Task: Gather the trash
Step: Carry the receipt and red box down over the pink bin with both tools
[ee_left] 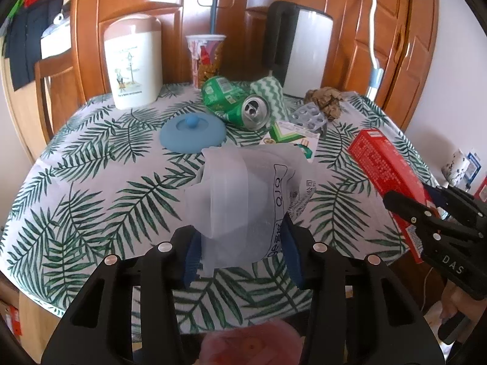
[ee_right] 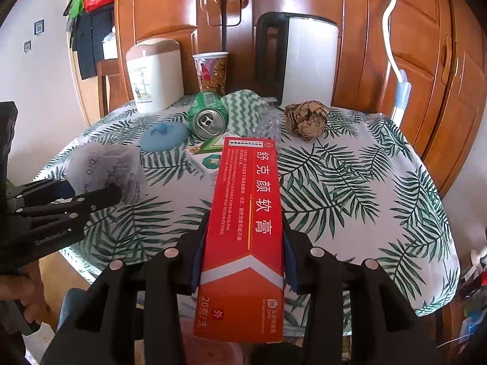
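Observation:
My left gripper point(ee_left: 240, 243) is shut on a crumpled translucent plastic wrapper point(ee_left: 240, 194) with black print, held just above the leaf-patterned tablecloth point(ee_left: 91, 182). My right gripper point(ee_right: 242, 243) is shut on a long red carton point(ee_right: 246, 213) with white lettering, which sticks out forward over the table's near edge. Each gripper shows in the other's view: the left gripper point(ee_right: 94, 193) with its wrapper point(ee_right: 103, 167), the right gripper point(ee_left: 408, 210) with its carton point(ee_left: 386, 167). On the table lie a dented green can point(ee_left: 234, 103), a brown paper ball point(ee_right: 307, 118), a blister pack point(ee_left: 307, 117) and a green-and-white leaflet point(ee_left: 289, 140).
A blue silicone lid point(ee_left: 193, 132) lies left of the can. At the back stand a white lidded bin point(ee_left: 132, 60), a printed paper cup point(ee_left: 207, 57) with a straw, a kettle point(ee_left: 304, 48) and a green zigzag cloth point(ee_left: 271, 91). A wooden wardrobe is behind. Something pink and blurred point(ee_left: 249, 343) sits below.

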The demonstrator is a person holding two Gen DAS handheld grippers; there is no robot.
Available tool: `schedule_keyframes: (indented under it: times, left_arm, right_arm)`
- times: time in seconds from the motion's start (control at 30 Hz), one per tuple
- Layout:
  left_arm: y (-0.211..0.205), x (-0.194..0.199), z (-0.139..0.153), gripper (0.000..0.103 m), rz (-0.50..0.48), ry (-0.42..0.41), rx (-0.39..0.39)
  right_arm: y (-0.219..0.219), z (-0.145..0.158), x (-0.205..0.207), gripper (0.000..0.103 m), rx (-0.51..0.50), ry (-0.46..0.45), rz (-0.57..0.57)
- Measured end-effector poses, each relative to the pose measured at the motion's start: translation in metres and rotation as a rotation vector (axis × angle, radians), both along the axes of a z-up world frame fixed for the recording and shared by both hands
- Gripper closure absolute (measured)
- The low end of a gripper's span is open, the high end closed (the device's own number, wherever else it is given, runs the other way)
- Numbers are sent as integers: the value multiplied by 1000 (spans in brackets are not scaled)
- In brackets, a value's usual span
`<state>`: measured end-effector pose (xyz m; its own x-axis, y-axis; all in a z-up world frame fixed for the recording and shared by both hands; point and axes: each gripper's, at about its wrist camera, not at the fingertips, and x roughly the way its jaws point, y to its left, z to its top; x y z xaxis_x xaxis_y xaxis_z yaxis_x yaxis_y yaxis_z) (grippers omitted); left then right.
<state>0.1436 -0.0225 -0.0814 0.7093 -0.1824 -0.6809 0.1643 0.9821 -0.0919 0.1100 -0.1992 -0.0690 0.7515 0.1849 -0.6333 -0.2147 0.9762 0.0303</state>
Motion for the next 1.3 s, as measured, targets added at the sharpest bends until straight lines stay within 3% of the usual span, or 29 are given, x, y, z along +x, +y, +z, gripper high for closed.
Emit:
schedule_keyframes:
  times: [0.43, 0.7, 0.97, 1.3]
  left_arm:
    - [2, -60, 19, 59, -31, -28, 1]
    - [0, -118, 7, 59, -56, 1, 11]
    - [4, -153, -63, 58, -43, 147, 26]
    - [6, -152, -200, 58, -43, 454, 42]
  right_arm:
    - [7, 17, -60, 62, 35, -25, 50]
    - [13, -1, -116, 62, 38, 12, 85]
    - [24, -68, -145, 62, 22, 143, 122]
    - [38, -165, -143, 62, -24, 329, 142]
